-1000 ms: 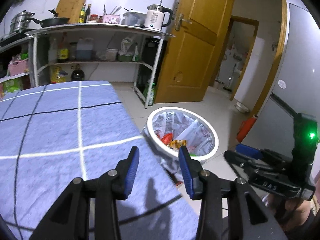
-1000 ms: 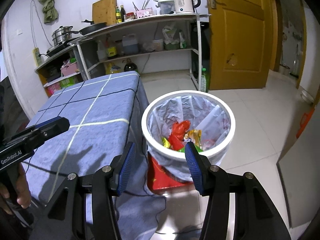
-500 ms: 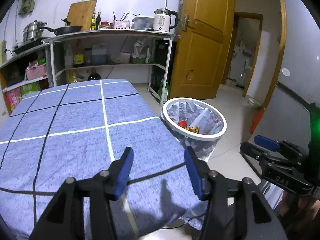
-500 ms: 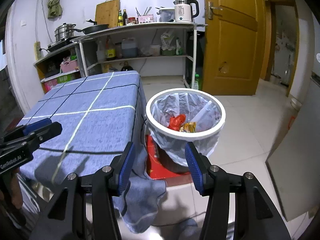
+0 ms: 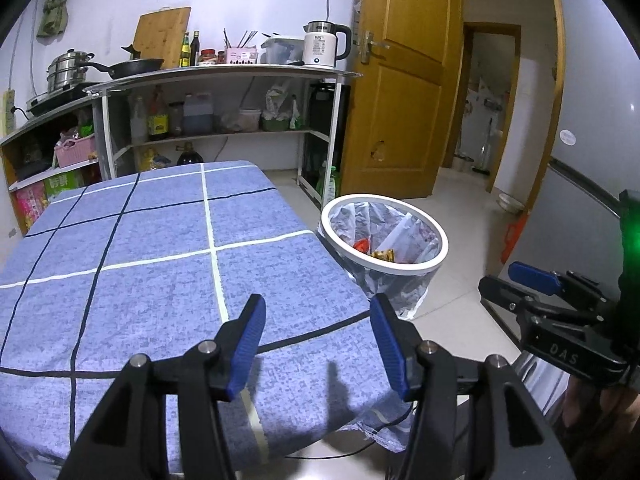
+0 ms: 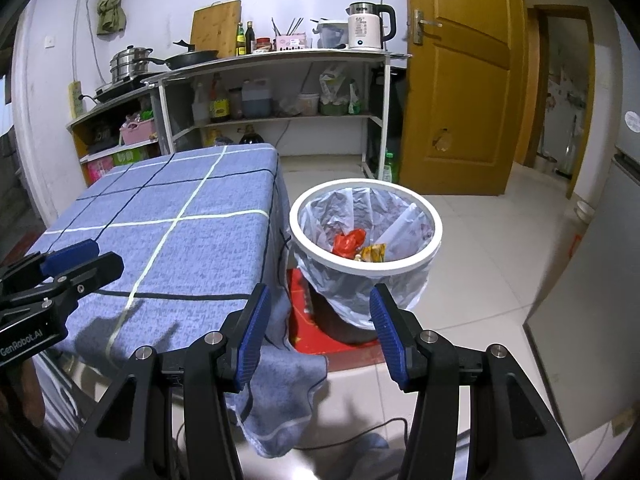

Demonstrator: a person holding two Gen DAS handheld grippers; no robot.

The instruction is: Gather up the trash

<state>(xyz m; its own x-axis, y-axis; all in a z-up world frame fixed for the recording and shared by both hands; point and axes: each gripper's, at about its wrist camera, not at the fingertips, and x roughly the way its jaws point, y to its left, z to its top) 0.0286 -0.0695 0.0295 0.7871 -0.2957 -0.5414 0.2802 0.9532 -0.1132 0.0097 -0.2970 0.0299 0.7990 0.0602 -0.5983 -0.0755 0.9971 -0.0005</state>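
Trash lies at the bottom of the white bin: a red crumpled wrapper and a yellow packet beside it. The bin has a thin plastic bag inside that hangs out under the round white rim. The bin stands on the floor, just beside the right edge of the tabletop. A red mat lies under the bin.

The tabletop wears a blue cloth with white and dark lines. One corner of the cloth hangs down past the near edge, close to the bin.

The left gripper hangs over the near right part of the tabletop. Its blue fingers are spread wide apart and hold nothing. The right gripper hangs over the near corner of the tabletop and the floor in front of the bin. Its fingers are spread wide too, with nothing between them.

To the right of the bin there is a wide stretch of pale tile floor. Farther back stand a brown door and a shelf with a kettle and pans.
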